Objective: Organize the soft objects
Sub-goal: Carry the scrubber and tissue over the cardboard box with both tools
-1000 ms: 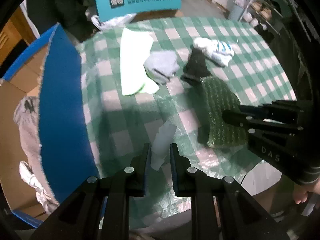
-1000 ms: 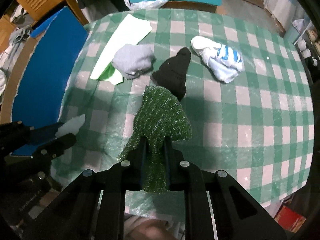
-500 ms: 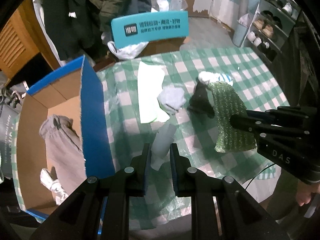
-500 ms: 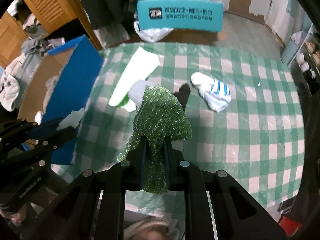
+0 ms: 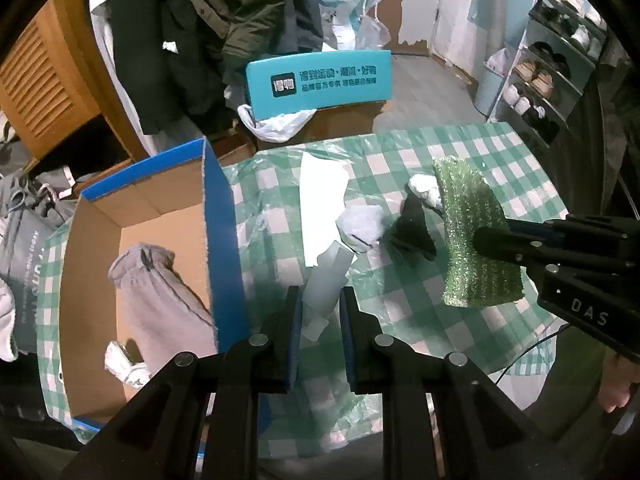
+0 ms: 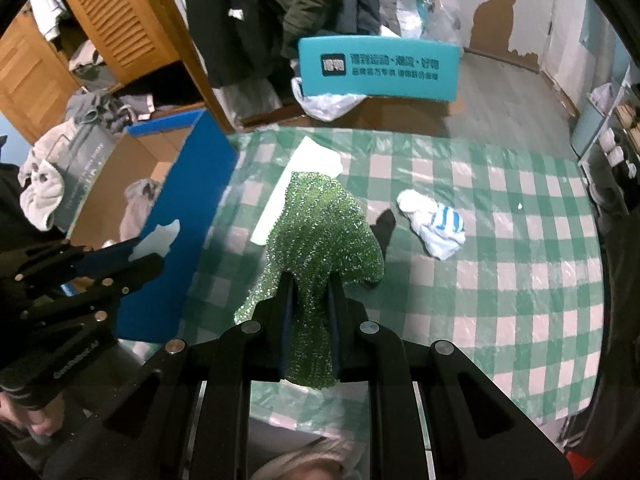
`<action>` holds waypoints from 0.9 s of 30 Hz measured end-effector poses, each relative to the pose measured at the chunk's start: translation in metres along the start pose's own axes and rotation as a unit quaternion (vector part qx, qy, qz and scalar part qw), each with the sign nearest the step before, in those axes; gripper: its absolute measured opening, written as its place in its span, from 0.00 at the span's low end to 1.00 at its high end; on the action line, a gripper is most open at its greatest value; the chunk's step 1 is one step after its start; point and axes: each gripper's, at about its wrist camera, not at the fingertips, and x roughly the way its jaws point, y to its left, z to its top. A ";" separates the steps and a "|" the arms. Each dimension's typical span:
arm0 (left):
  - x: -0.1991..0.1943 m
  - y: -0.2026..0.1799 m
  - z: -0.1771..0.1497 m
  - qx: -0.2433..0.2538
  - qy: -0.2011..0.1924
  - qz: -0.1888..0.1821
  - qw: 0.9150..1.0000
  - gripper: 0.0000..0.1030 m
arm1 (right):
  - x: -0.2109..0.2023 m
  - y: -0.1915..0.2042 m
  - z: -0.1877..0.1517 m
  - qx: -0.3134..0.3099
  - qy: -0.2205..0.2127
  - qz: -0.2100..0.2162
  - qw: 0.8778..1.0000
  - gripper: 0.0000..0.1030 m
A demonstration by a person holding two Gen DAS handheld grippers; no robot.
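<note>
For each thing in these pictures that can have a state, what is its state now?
left gripper: shut on the pale cloth, lifted.
right gripper: shut on the green cloth, hanging above the table.
cardboard box: open, grey garment inside.
black sock: lying on the table.
striped socks: bunched, on the table.

Sparkly green knit sock (image 6: 324, 232) hangs limp off the counter (image 6: 520, 280), pinched at its lower end, centre frame in right wrist view; pale whitish sock (image 5: 326, 276) also lifted, clamped bottom centre in left wrist view. On the counter mid-frame: flat white sock (image 5: 320, 196), balled grey sock (image 5: 360, 228) just right of it, black sock (image 5: 414, 228), white-and-blue striped bundle (image 6: 434, 224) further right. Cardboard box (image 5: 168, 204) with blue outer walls at left holds a grey garment (image 5: 160, 292).
</note>
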 end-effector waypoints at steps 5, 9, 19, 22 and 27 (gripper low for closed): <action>-0.004 0.009 0.000 -0.009 -0.003 0.003 1.000 0.18 | -0.003 0.013 0.008 -0.011 -0.007 0.013 1.000 0.13; -0.006 0.019 0.000 -0.020 -0.004 0.006 1.000 0.18 | -0.003 0.027 0.015 -0.022 -0.011 0.023 0.999 0.13; -0.016 0.049 -0.003 -0.050 -0.011 0.013 0.999 0.18 | 0.001 0.060 0.030 -0.045 -0.013 0.045 0.998 0.13; -0.019 0.057 -0.004 -0.057 -0.014 0.015 0.998 0.18 | 0.003 0.070 0.034 -0.051 -0.013 0.050 0.997 0.13; -0.024 0.073 -0.008 -0.073 -0.018 0.017 0.997 0.18 | 0.005 0.088 0.041 -0.061 -0.014 0.058 0.996 0.13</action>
